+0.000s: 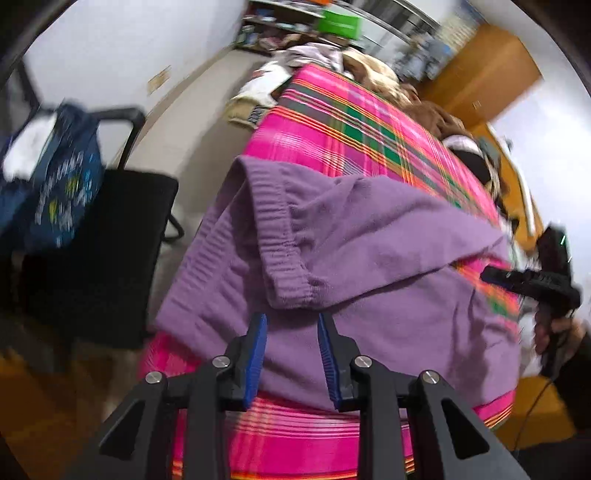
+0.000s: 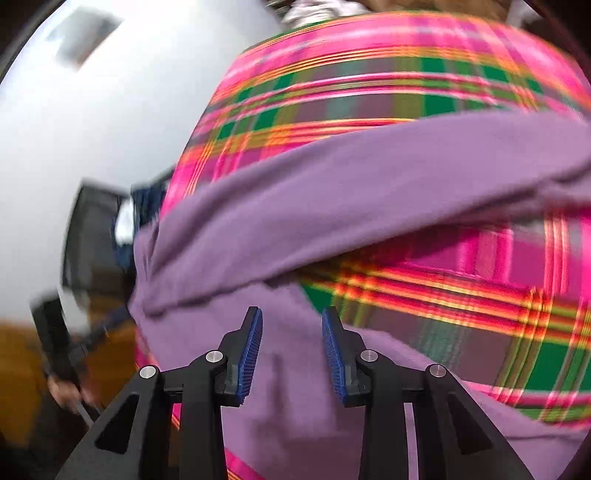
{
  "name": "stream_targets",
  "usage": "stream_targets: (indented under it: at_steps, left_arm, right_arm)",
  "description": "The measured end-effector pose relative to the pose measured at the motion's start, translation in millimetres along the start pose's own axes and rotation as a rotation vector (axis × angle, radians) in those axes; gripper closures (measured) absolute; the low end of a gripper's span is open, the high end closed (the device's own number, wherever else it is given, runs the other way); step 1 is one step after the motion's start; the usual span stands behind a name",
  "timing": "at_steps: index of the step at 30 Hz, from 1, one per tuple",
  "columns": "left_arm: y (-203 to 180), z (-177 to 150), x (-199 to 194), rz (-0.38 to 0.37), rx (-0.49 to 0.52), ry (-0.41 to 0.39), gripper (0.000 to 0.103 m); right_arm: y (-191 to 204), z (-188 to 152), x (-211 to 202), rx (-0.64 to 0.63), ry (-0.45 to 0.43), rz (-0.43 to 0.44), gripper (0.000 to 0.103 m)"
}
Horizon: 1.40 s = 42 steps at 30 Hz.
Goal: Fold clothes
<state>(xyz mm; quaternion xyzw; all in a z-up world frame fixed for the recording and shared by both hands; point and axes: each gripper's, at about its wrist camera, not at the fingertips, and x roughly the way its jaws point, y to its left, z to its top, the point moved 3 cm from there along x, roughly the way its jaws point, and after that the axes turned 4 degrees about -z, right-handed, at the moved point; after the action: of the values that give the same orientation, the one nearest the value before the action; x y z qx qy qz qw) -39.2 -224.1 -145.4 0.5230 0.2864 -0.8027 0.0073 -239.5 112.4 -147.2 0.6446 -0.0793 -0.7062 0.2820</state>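
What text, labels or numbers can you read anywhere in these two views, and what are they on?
None can be read.
Blue bag on the black chair: white and yellow print, too blurred to read.
Folded item beyond the plaid cloth: dark lettering, too small.
Purple garment, left gripper, right gripper: no text visible.

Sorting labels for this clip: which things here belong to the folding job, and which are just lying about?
Job: purple garment, left gripper, right gripper, plaid cloth underneath.
Lying about: black chair, blue bag, clothes pile, green box.
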Motion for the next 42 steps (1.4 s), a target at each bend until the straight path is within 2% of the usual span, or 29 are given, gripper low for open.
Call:
stream_targets:
  at_steps: [7, 10, 14, 24, 26, 29, 31, 32, 34, 42]
  left_arm:
    - [3, -3, 20, -0.161, -0.310, -0.004, 0.071]
    - [6, -1, 31, -0.185, -0.405, -0.010, 0.068]
    - [10, 2, 39, -0.197, -0.466, -0.019, 0.066]
    - [21, -3, 57, -0.225, -0.609, -0.036, 0.065]
    - [22, -3, 59, -0.235, -0.636, -0.047, 0.066]
    - [25, -3, 59, -0.249, -0.668, -0.070, 0.070]
    - [27, -4, 57, -0.234, -0.669, -0.078, 0.084]
    - [28, -3, 56, -0.229, -0.667, -0.081, 0.087]
    - [28, -1, 52, -0.215, -0.656, -0.090, 0.098]
    - [5, 34, 18, -0.178, -0.515, -0.163, 0.101]
  right_arm:
    - [-52, 23, 5, 0.337, -0.034, 0.138, 0.068]
    - [-68, 26, 10, 0.439, -0.039, 0.189, 0.068]
    - [-73, 28, 12, 0.479, -0.053, 0.235, 0.067]
    - [-72, 39, 24, 0.501, -0.052, 0.257, 0.067]
    - [-70, 42, 25, 0.497, -0.053, 0.253, 0.070]
    - [-65, 43, 27, 0.491, -0.053, 0.248, 0.083]
    - [-63, 43, 26, 0.488, -0.058, 0.238, 0.093]
    - [-62, 42, 25, 0.488, -0.062, 0.237, 0.094]
    - [-59, 40, 23, 0.487, -0.070, 0.235, 0.096]
    - [-44, 36, 2, 0.471, -0.115, 0.242, 0.100]
